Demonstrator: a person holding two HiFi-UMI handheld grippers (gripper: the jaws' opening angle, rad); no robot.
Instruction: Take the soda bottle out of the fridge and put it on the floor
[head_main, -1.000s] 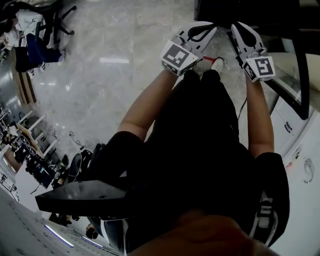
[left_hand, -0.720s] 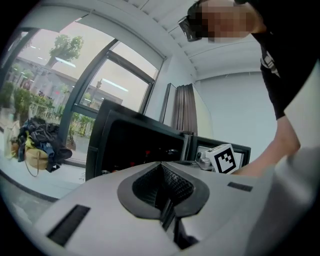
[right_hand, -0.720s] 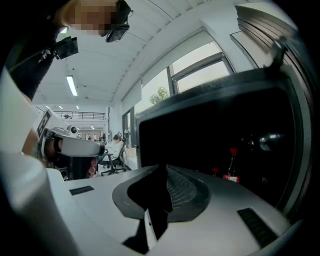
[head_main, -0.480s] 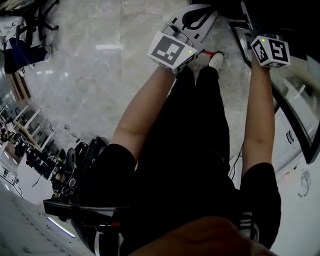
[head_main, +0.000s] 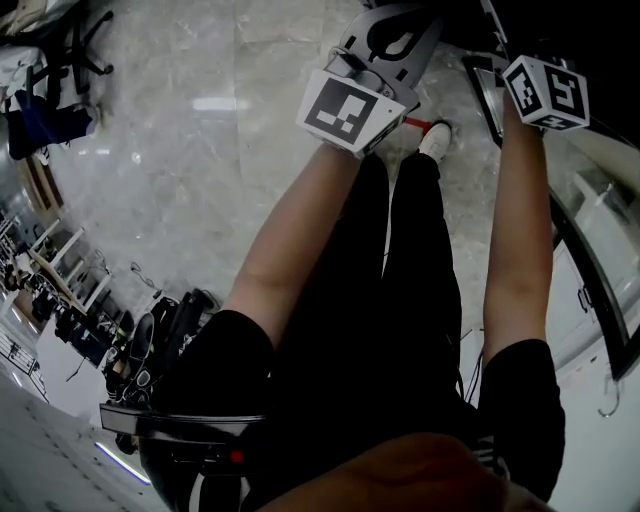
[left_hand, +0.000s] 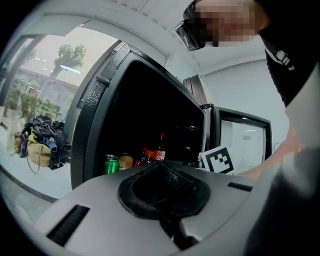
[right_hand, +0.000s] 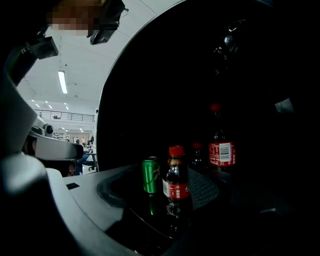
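Right gripper view: the right gripper (right_hand: 162, 212) looks into a dark fridge (right_hand: 165, 70). Its jaws have just been opening and stand wide apart. A small soda bottle (right_hand: 176, 182) with a red cap and red label stands upright on the shelf between them, at 6 o'clock, and neither pad is seen pressing on it. White script crosses the label, too small to read. Just beside it, at its 9 o'clock, stands a green can (right_hand: 150, 175) whose pale logo cannot be read. Towards 3 o'clock a tall bottle (right_hand: 220, 145) carries a red label with a white barcode patch. Another red cap (right_hand: 197, 146) shows between the two bottles, its body lost in the dark. The glossy shelf mirrors the can and the soda bottle. At 9 o'clock lies a bright hall with strip lights.

Left gripper view: the left gripper (left_hand: 167, 220) has its jaws closed together on nothing, the black pads forming a loop. Beyond them the fridge stands open, with small drinks on its shelf. The right gripper's marker cube (left_hand: 218, 161) sits at 4 o'clock. A window with trees fills 10 o'clock, above a heap of bags (left_hand: 45, 140) at 9 o'clock.

Head view: both grippers sit near 12 and 1 o'clock. The right gripper's jaws are cut off in the fridge's shadow. The floor (head_main: 200, 200) is pale polished marble. An office chair (head_main: 80, 45) stands at 11 o'clock, and a white shoe (head_main: 435, 138) shows near 1 o'clock.
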